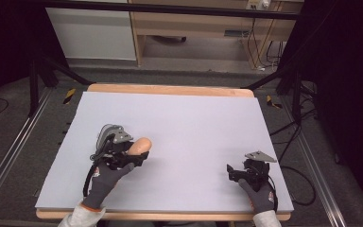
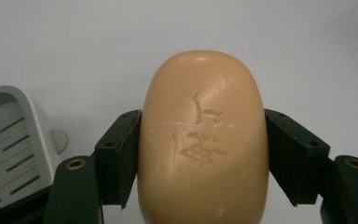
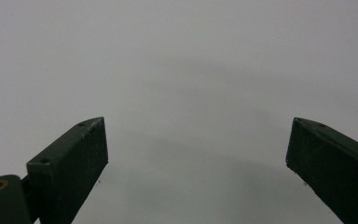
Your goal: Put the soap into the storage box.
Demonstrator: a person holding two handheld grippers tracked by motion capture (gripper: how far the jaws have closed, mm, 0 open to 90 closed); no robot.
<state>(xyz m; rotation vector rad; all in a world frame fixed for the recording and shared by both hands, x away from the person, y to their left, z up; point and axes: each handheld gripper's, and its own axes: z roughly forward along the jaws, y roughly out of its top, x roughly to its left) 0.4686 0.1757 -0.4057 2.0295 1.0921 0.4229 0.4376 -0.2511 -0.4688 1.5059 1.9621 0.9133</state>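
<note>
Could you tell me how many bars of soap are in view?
1: the soap bar is clamped in the left gripper, beside the grey soap dish at the table's left.

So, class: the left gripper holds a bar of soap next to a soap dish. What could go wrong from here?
1. The soap is smooth and rounded, and the left gripper clamps only its sides, so it might slip out.
2. The soap dish lies close beside the jaws, so a careless move could knock it.

Both hands in dark grey knit gloves w/ pale sleeves at wrists. Left gripper (image 1: 131,158) & right gripper (image 1: 238,173): black jaws, brass screws, grey three-cornered top plates, black cables.
</note>
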